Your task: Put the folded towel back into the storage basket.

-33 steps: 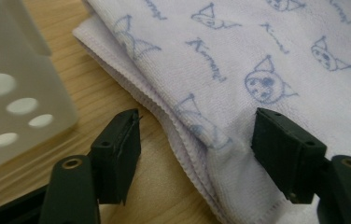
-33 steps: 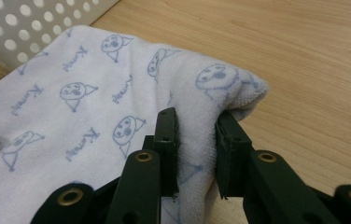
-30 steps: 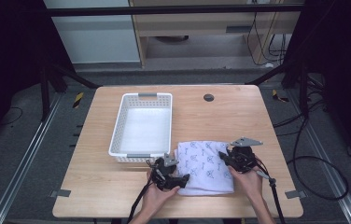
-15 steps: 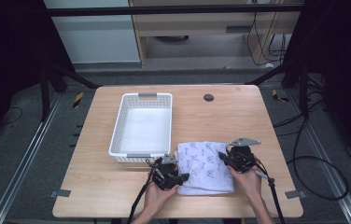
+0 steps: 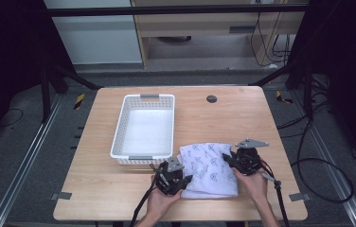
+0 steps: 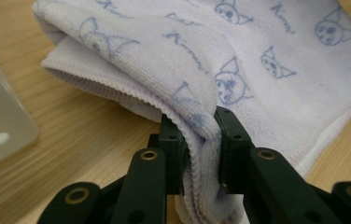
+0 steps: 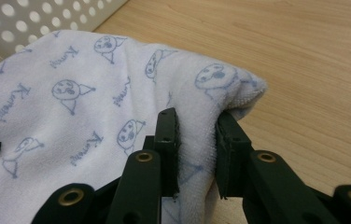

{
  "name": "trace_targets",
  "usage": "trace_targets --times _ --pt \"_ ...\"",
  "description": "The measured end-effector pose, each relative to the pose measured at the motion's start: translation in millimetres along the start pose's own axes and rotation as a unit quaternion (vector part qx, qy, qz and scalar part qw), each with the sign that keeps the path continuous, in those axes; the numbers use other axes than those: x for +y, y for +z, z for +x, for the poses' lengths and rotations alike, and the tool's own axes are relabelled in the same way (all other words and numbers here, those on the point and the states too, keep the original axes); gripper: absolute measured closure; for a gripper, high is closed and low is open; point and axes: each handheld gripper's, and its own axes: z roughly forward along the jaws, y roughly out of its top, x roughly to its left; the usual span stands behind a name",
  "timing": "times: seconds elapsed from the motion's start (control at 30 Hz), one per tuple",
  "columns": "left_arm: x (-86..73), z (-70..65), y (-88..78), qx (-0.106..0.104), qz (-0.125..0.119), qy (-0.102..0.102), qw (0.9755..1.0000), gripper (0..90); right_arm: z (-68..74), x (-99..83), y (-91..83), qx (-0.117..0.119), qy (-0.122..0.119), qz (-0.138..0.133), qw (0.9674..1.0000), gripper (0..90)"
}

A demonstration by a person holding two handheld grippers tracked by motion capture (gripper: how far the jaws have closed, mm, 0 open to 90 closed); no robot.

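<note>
White towel (image 5: pixel 209 169) with blue cat faces lies on the table (image 5: pixel 242 118). Left gripper (image 6: pixel 200 140) has just squeezed onto its edge. Right gripper (image 7: pixel 197 140) pinches another edge tight.

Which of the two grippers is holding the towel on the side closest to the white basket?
The left gripper. It pinches the folded towel at its left edge, just below the white basket, while the right gripper grips the towel's far right side, away from the basket.

White folded terry towels with blue cat print (image 5: pixel 210 168): one
White perforated plastic baskets (image 5: pixel 144 129): one
Black two-jaw grippers: two
</note>
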Motion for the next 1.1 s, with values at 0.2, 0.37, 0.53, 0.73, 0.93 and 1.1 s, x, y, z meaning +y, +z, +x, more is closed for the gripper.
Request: trace_targets --times 0.2,0.37,0.53,0.73,0.93,1.1 --pt "13.4 -4.7 -22.4 -0.007 -0.03 0.013 0.9994 74.3 1.2 5.5 -17.2 0.01 0.006 -0.028 0.9995 73.7" --pt "22.3 -7.8 -38.3 -0.014 -0.051 0.017 0.9984 74.3 1.4 12.2 -34.1 0.02 0.01 -0.057 0.9981 73.7" --pt "28.9 -12.6 -50.4 -0.018 -0.066 0.027 0.9973 74.2 3.4 17.2 -46.3 0.023 0.01 -0.077 0.9967 73.8" --pt "33.2 -14.8 -59.3 -0.014 -0.079 0.031 0.9963 74.2 8.1 24.5 -55.2 0.021 0.003 -0.093 0.9954 73.7" --pt "38.2 -16.7 -67.1 -0.007 -0.086 0.039 0.9955 74.2 12.3 33.2 -60.2 0.022 -0.002 -0.099 0.9948 73.7" --pt "45.6 -12.3 -81.6 -0.002 -0.102 0.041 0.9939 74.3 17.1 47.1 -65.4 0.026 -0.005 -0.113 0.9932 73.6"
